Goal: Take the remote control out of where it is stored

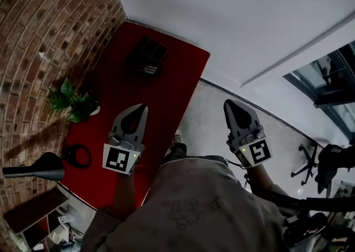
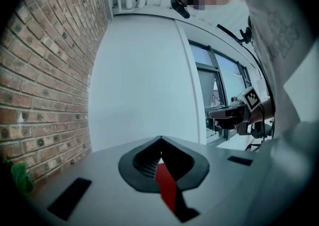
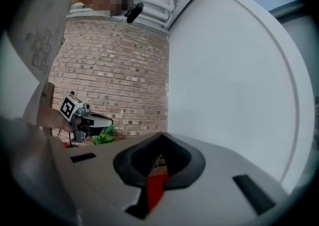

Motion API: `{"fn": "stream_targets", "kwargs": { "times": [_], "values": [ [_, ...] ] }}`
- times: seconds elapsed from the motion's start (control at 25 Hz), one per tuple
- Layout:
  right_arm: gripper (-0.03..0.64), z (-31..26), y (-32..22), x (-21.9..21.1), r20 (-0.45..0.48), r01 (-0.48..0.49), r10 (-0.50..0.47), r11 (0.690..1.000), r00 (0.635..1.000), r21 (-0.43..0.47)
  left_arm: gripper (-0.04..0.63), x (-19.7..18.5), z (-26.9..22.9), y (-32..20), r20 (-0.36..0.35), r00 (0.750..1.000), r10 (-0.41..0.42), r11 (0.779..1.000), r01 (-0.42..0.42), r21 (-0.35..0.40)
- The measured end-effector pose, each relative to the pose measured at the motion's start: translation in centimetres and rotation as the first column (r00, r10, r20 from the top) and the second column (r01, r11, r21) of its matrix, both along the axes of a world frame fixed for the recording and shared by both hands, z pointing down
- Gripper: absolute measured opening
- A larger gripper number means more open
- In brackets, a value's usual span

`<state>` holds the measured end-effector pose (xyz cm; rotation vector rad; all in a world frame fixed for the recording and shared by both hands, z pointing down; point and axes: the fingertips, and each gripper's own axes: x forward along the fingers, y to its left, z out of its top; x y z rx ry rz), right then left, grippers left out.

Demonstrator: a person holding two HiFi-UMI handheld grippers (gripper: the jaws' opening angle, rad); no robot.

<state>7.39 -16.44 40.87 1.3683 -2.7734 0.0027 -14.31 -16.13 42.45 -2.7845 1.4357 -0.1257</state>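
The remote control is not identifiable in any view. Its likely storage place is the dark slatted box (image 1: 147, 55) at the far end of the red counter (image 1: 173, 94), but the contents of the box are too small and dark to make out. The box stands alone on that end. A potted plant (image 1: 75, 102) and a black loop (image 1: 78, 155), possibly a cable, lie nearer along the counter edge that meets the brick wall (image 1: 50, 29). The left gripper (image 1: 143, 107) is held level over the near part of the counter, well apart from the box, with its jaws pressed together and nothing between them. The right gripper (image 1: 228, 104) is held level beside the counter, over the floor, with its jaws likewise pressed together and empty. The step in hand appears to be the approach, and no contact with the box is made yet. The next move calls for bringing one gripper up to the box and spreading its jaws before arrival. The remote control must then be located inside or on the box. The other gripper may have to steady the box while the remote control is drawn out.
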Motion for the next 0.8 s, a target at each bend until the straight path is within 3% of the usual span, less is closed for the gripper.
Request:
{"fn": "stream_targets", "kwargs": {
  "times": [0.4,0.8],
  "values": [
    [0.012,-1.1,-3.7,-2.7,-0.019,0.025,-0.024,0.999,1.0,0.023,0.005,-2.4,0.2,-2.6,-0.021,1.0,-0.023,1.0,0.023,0.0],
    [0.012,-1.7,-6.4,-3.4,0.007,0.121,-0.122,0.991,0.993,0.047,0.005,-3.7,0.4,-3.1,-0.006,0.989,-0.148,0.988,0.147,-0.037]
  ]
}}
